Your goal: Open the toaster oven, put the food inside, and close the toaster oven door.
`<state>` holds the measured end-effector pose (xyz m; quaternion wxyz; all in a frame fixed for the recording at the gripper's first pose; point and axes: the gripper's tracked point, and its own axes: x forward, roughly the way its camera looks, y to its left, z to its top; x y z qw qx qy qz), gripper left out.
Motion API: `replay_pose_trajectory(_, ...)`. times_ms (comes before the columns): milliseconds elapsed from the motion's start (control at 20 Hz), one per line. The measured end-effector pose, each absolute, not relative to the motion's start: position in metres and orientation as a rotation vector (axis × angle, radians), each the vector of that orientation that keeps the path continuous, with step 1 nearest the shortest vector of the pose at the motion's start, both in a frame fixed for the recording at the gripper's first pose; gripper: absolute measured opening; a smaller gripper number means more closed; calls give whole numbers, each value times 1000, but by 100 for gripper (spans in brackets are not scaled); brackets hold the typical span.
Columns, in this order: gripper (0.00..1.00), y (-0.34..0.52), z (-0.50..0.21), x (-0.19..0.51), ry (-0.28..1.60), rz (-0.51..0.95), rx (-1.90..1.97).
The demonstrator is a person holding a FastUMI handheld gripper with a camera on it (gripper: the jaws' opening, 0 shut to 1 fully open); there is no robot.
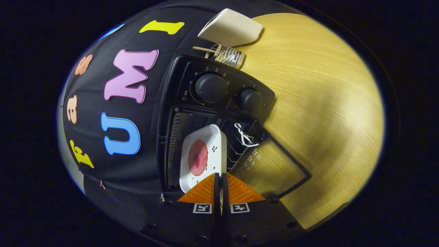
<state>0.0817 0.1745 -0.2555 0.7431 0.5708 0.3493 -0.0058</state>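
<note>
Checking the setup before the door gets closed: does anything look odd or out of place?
Nothing stands out. The gripper fingers are shut on the white rectangular plate with a pink food slice, held at the black toaster oven's open mouth, glass door down.

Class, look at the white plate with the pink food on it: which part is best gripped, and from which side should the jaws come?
Grip the white plate by its thin near rim, coming edge-on from the side facing away from the toaster oven. The raised rim is the only narrow part, and the food sits mid-plate, clear of it. The gripper is closed on that rim, jaws nearly together, the plate reaching into the oven's mouth.
</note>
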Motion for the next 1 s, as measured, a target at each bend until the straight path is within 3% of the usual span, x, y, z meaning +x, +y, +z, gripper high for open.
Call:
replay_pose_trajectory(350,5,179,-274,126,670,-115,1263)
replay_pose_trajectory(800,5,192,-284,149,651,-129,1222)
replay_pose_trajectory(1000,13,189,-271,144,638,-91,1203)
